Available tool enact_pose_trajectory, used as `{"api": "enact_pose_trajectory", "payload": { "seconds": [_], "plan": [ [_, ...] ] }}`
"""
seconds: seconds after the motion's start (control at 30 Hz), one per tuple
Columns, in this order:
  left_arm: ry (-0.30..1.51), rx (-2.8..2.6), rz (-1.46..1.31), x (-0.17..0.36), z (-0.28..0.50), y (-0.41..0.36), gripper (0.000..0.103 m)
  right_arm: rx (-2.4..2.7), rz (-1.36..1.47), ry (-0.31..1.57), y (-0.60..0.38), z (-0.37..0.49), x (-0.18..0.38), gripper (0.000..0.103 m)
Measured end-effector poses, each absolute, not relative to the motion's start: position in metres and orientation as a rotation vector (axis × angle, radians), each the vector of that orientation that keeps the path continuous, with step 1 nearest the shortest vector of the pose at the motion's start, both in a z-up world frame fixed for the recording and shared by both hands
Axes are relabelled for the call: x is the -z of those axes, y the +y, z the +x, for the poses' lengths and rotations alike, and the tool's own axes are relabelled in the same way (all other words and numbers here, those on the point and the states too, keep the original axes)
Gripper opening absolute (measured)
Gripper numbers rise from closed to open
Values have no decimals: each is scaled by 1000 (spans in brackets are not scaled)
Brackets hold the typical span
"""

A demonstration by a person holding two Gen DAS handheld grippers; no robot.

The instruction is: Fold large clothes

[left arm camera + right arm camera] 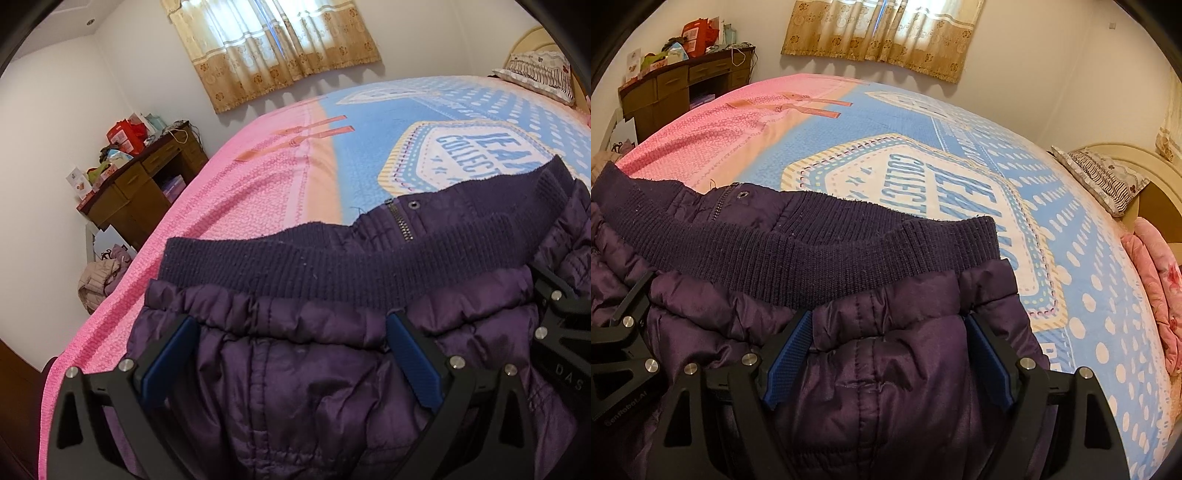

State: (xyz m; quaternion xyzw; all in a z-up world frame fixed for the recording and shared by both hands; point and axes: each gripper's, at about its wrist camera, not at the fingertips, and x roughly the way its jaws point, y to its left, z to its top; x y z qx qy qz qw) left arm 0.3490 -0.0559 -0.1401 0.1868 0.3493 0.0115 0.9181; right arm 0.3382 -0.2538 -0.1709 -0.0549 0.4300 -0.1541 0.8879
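Note:
A dark purple padded jacket (295, 387) with a ribbed knit hem (295, 266) and a zipper (400, 221) lies on the bed (258, 177). It also fills the lower half of the right wrist view (886, 387). My left gripper (291, 332) is open, its blue pads (168, 365) spread wide over the jacket's left part, with fabric bulging between them. My right gripper (890, 328) is open the same way over the jacket's right part, its blue pads (786, 354) either side of a fabric bulge. Each gripper shows at the edge of the other's view.
The bed cover is pink (229, 206) and blue with a printed badge (923, 192). A wooden desk (147, 184) with clutter stands by the far wall. A pillow (1104, 177) and pink quilt (1160, 295) lie at the headboard. Clothes (103, 277) are piled on the floor.

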Motion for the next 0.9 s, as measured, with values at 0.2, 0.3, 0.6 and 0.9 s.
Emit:
{"api": "enact_pose_trajectory", "payload": {
  "seconds": [0.2, 0.3, 0.6, 0.9],
  "plan": [
    [711, -33, 397, 140, 347, -56, 103, 324, -120, 890, -253, 338, 170, 82],
    [709, -38, 402, 139, 345, -60, 103, 328, -125, 890, -251, 338, 170, 82],
    [698, -49, 417, 137, 342, -60, 103, 338, -140, 887, -249, 338, 170, 82],
    [694, -56, 426, 138, 342, -63, 103, 352, -165, 884, -245, 339, 172, 82]
  ]
}}
